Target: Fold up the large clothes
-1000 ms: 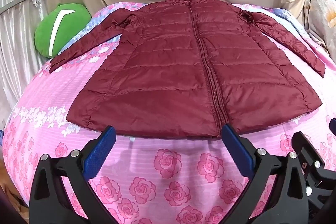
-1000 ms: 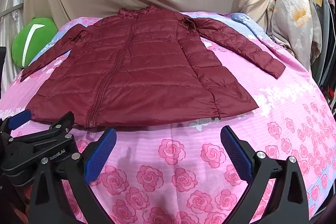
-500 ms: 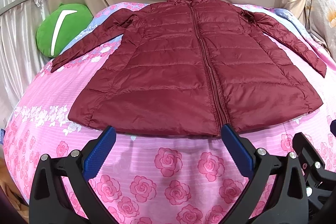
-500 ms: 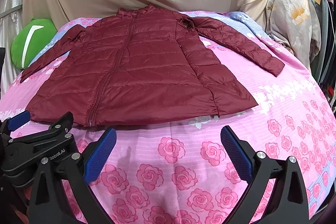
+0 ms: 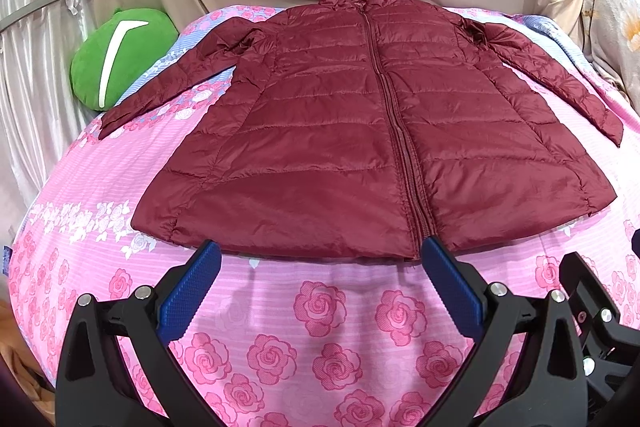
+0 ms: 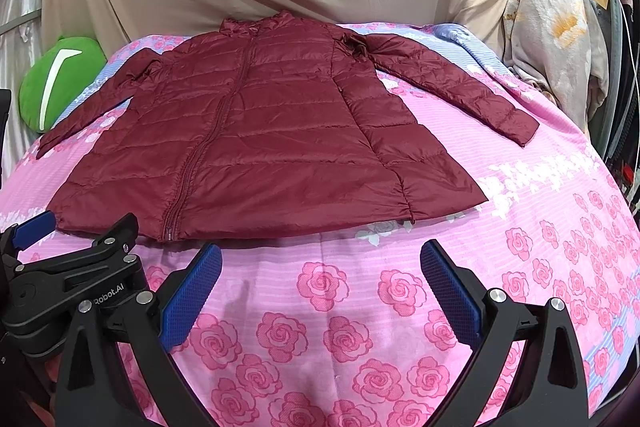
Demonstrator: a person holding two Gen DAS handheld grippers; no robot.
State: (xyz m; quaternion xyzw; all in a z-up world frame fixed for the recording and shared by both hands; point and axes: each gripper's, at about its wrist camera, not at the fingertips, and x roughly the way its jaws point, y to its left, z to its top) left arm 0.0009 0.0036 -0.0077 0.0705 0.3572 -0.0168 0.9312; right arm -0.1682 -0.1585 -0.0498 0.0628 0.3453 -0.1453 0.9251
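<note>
Jacket (image 5: 360, 131), maroon and quilted, lies flat and zipped on the bed (image 5: 320, 327), its 2 sleeves spread; I judge it light, puffy and slippery. I'd pinch a sleeve cuff (image 6: 516, 127) or hem corner; left gripper (image 5: 320, 291) and right gripper (image 6: 320, 291) both have jaws spread wide, holding nothing.

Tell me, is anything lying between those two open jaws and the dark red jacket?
Nothing visible. Only bare pink rose bedsheet separates the left gripper and right gripper from the jacket hem. The green cushion sits off by the far sleeve.
</note>
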